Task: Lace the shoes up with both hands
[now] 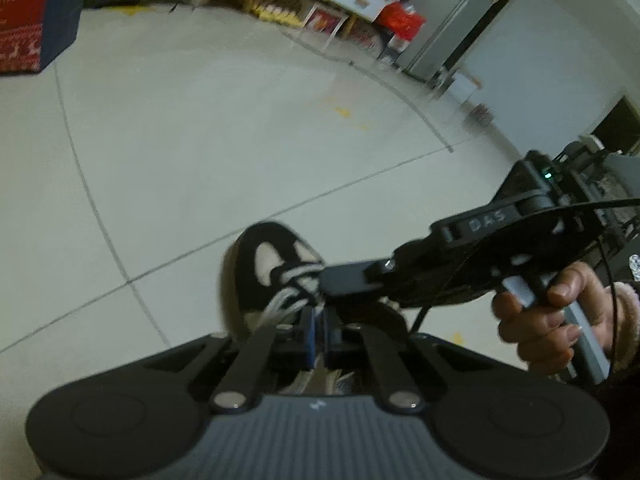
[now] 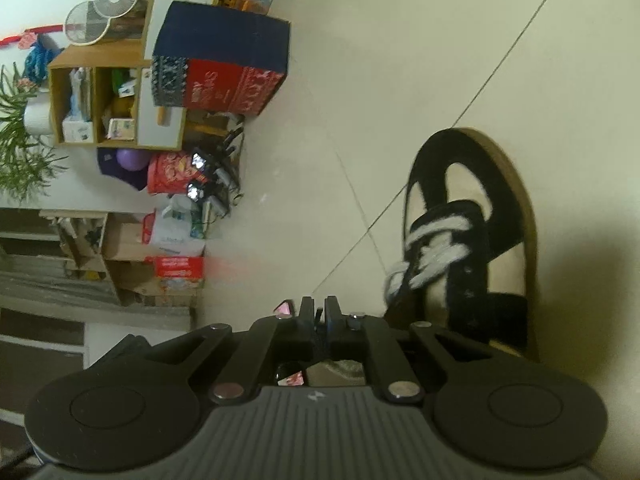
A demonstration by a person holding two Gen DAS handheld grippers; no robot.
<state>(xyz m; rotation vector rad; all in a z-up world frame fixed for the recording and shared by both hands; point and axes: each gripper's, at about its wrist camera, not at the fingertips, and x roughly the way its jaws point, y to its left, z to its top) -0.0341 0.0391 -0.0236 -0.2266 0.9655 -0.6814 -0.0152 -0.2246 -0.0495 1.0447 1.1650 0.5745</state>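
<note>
We see the black-and-cream sneaker [image 2: 468,236] on the pale tiled floor [image 1: 200,140], toe pointing away, its white laces [image 2: 430,252] crossed over the tongue. The left gripper [image 1: 318,334] hovers just over the lacing, fingers nearly together; whether they pinch a lace we cannot tell. The right gripper [image 2: 319,316], held by a hand [image 1: 560,316], sits just left of the shoe, fingers likewise close, contents unclear. Open floor spreads ahead and leftward; a red-and-navy box [image 2: 224,64] and cluttered shelves [image 2: 100,100] line the far edge.
</note>
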